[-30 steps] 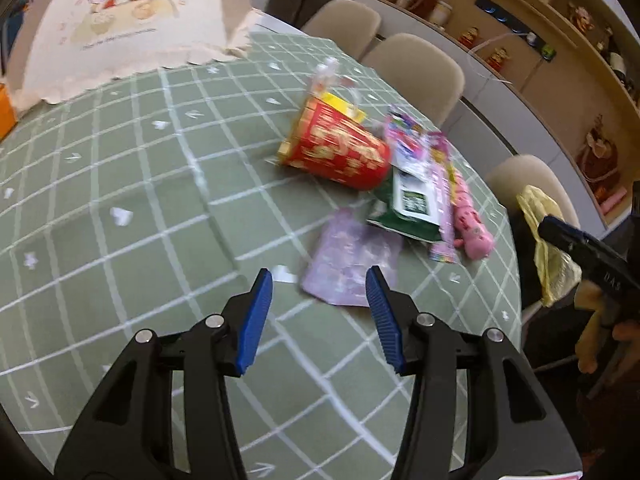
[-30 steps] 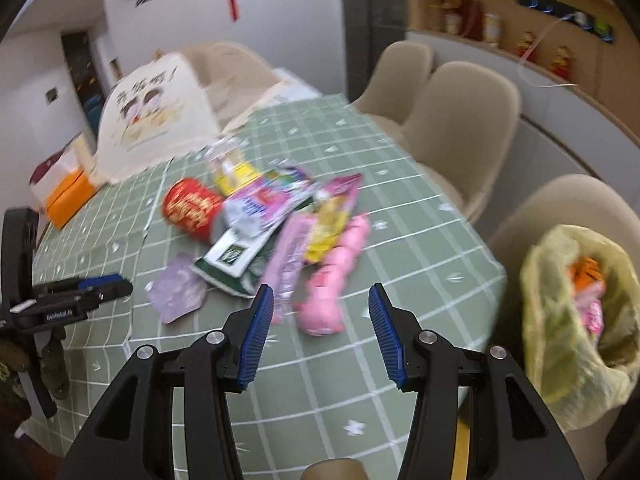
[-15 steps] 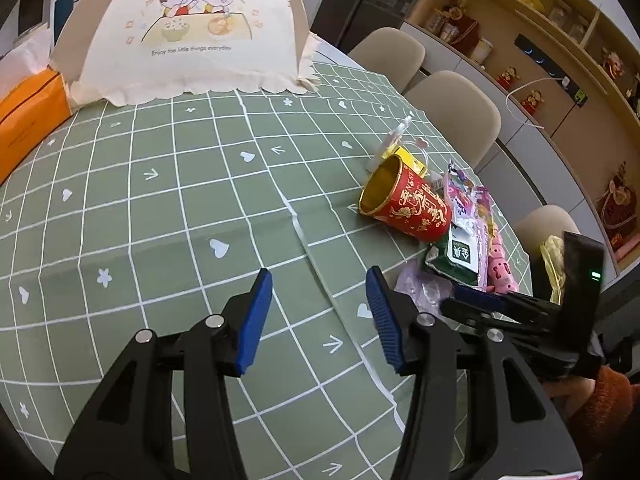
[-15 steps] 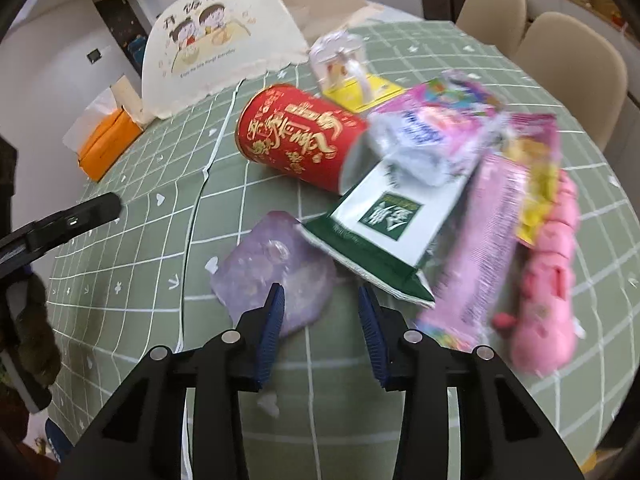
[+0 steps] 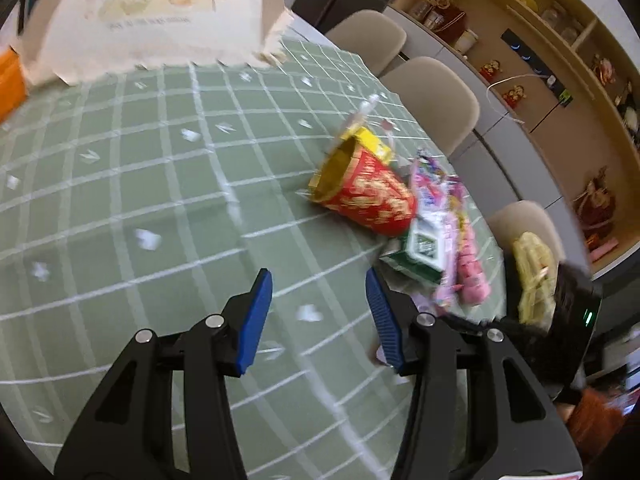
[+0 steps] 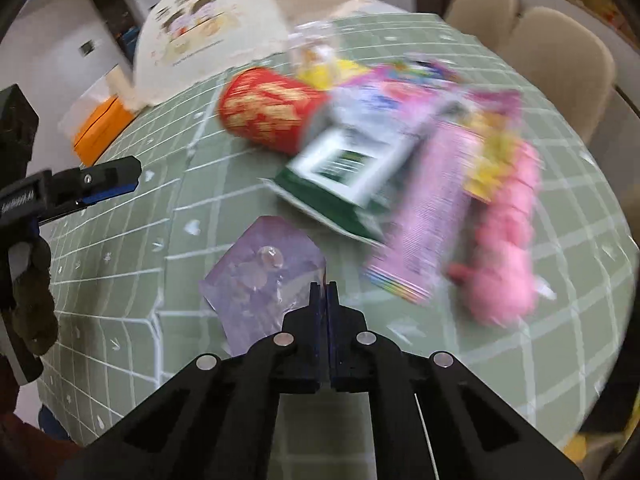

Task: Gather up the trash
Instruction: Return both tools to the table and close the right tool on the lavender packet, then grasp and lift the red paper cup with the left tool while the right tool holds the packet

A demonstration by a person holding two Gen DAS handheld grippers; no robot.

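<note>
Trash lies in a pile on the green checked tablecloth [image 5: 120, 184]: a red paper cup [image 5: 366, 194] on its side, a green-and-white packet [image 5: 420, 250], pink wrappers [image 6: 432, 216] and a pink toy-like packet [image 6: 506, 232]. My right gripper [image 6: 323, 292] is shut on the near edge of a pale purple wrapper [image 6: 260, 272] lying flat. My left gripper [image 5: 318, 312] is open and empty above bare cloth, left of the pile; it also shows in the right wrist view [image 6: 96, 184].
A yellow trash bag [image 5: 534, 272] hangs by a beige chair [image 5: 524, 220] at the table's right edge. A white mesh food cover [image 5: 160, 12] and an orange box [image 6: 102, 128] stand at the far side. More chairs and shelves line the right.
My right gripper's jaws have closed onto the purple wrapper's edge. My left gripper has drifted toward the pile and stays open.
</note>
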